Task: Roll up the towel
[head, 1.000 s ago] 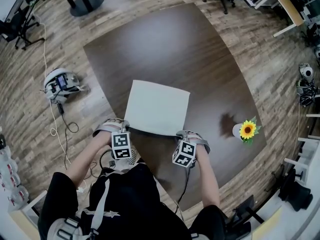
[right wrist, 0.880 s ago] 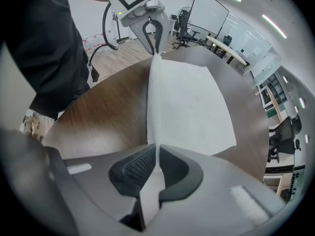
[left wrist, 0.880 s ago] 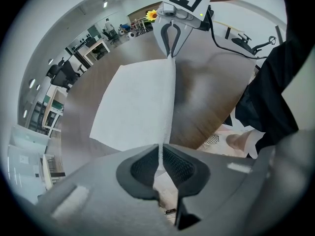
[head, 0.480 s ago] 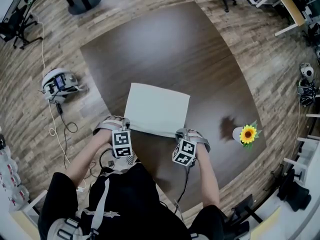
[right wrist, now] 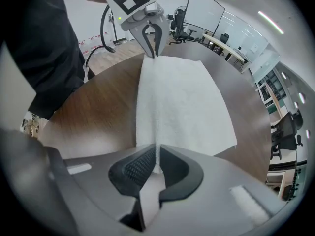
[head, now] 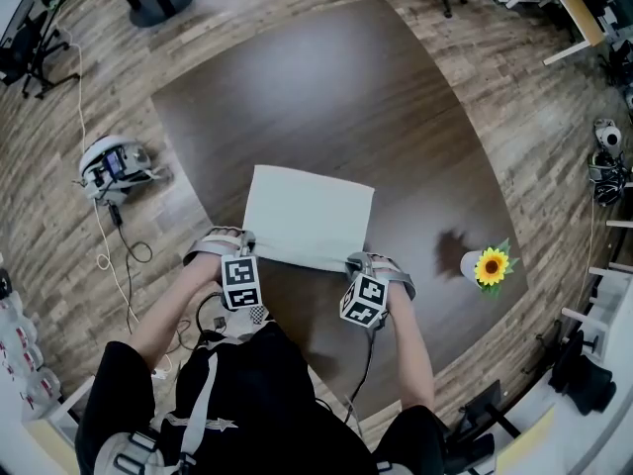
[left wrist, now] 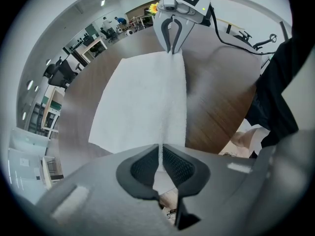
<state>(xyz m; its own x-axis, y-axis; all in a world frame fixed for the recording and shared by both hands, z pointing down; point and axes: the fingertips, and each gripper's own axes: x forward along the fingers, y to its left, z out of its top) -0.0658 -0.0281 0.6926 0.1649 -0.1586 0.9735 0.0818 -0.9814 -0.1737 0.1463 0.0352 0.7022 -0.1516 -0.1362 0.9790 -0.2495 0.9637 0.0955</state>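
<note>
A white towel [head: 309,216] lies spread on a dark wooden table [head: 326,87], its near edge caught at both corners by the two hand-held tools. The left tool [head: 248,253] is clamped on the near left corner. In the left gripper view its ribbed pads [left wrist: 174,163] press together on a thin fold of the cloth [left wrist: 142,97]. The right tool [head: 353,263] grips the near right corner the same way, its jaws closed on the towel's hem in the right gripper view [right wrist: 156,165]. Both tools point steeply down at the table.

Between the two grips the near hem runs as a taut, slightly raised strip. Each gripper view looks along that strip to the other tool at its far end, the right tool [left wrist: 170,47] from the left and the left tool [right wrist: 151,49] from the right. The rest of the towel [right wrist: 182,97] lies flat, reaching away from the person.

Beyond the towel's far edge the table is bare wood up to its far corner. The towel's left edge runs close to the table's left edge. To the right, well apart from the cloth, a sunflower [head: 491,261] stands in a small white pot [head: 469,260] near the table's right edge. A plank floor [head: 534,127] surrounds the table, with a cable [head: 117,245] trailing across it on the left.
</note>
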